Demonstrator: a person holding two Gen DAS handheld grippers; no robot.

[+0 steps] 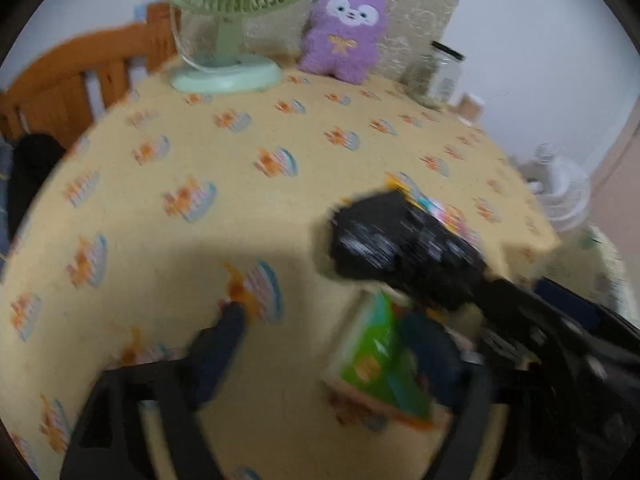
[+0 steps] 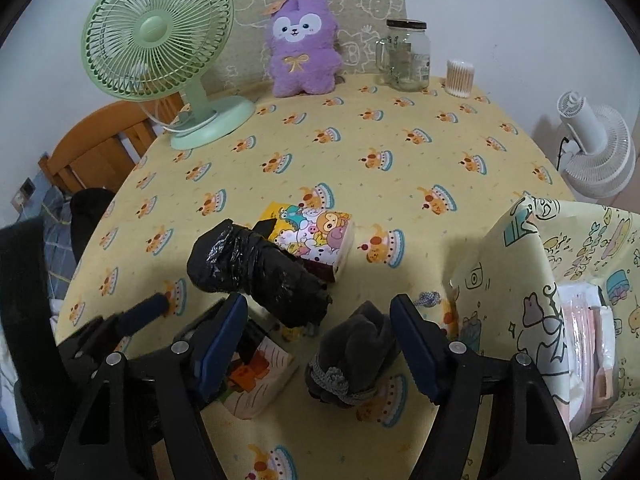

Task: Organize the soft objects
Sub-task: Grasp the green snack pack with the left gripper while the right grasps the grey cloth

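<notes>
A dark grey soft piece with a knitted trim (image 2: 352, 356) lies on the yellow tablecloth (image 2: 360, 140) between the blue pads of my right gripper (image 2: 318, 340), which is open; the piece sits close to the right-hand pad. A black plastic-wrapped bundle (image 2: 256, 276) rests across a cartoon-printed pack (image 2: 316, 236). In the blurred left wrist view my left gripper (image 1: 328, 352) stands wide open, with a green pack (image 1: 376, 364) between its fingers near the right one and the black bundle (image 1: 400, 248) beyond it. A purple plush (image 2: 300, 52) sits at the back.
A cartoon-print fabric bin (image 2: 532, 280) at the right holds pink packs (image 2: 588, 340). A green desk fan (image 2: 160, 48), a glass jar (image 2: 406, 56) and a cotton-swab tub (image 2: 460, 78) line the far edge. A wooden chair (image 2: 100, 148) stands left, a white fan (image 2: 596, 148) right.
</notes>
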